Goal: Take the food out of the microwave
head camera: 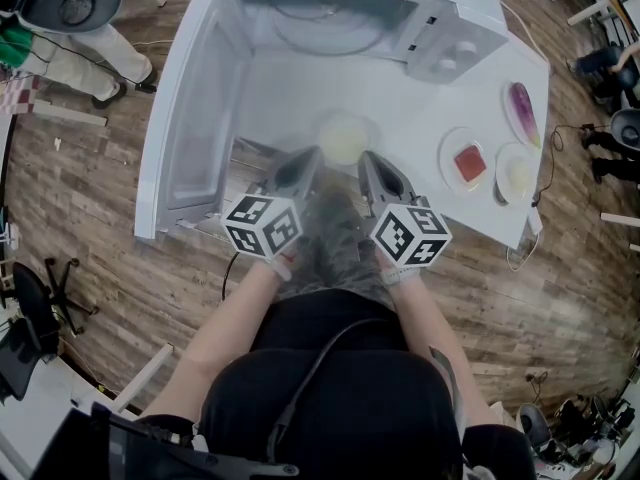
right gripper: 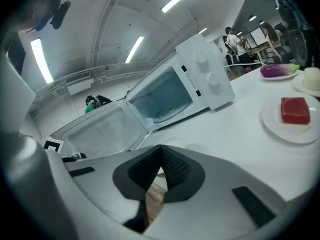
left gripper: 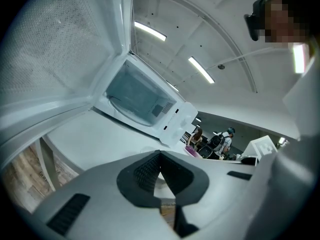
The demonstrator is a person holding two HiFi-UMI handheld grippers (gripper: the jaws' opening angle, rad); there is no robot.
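Left tongs point(left gripper: 160, 155) and right tongs point(right gripper: 160, 149) are each pressed together with nothing between them, side by side over the near edge of the desk point(head camera: 420, 108). Just beyond their tips a pale round dish point(head camera: 343, 136) sits on the desk, in front of the microwave point(head camera: 445, 48) — its door point(head camera: 195, 118) swung open to the left. Further right, a plate point(head camera: 445, 153) bears a red block point(head camera: 470, 164).

White table point(head camera: 430, 118) on a wood-plank floor point(head camera: 90, 178), black office chair point(head camera: 32, 306) off to the left
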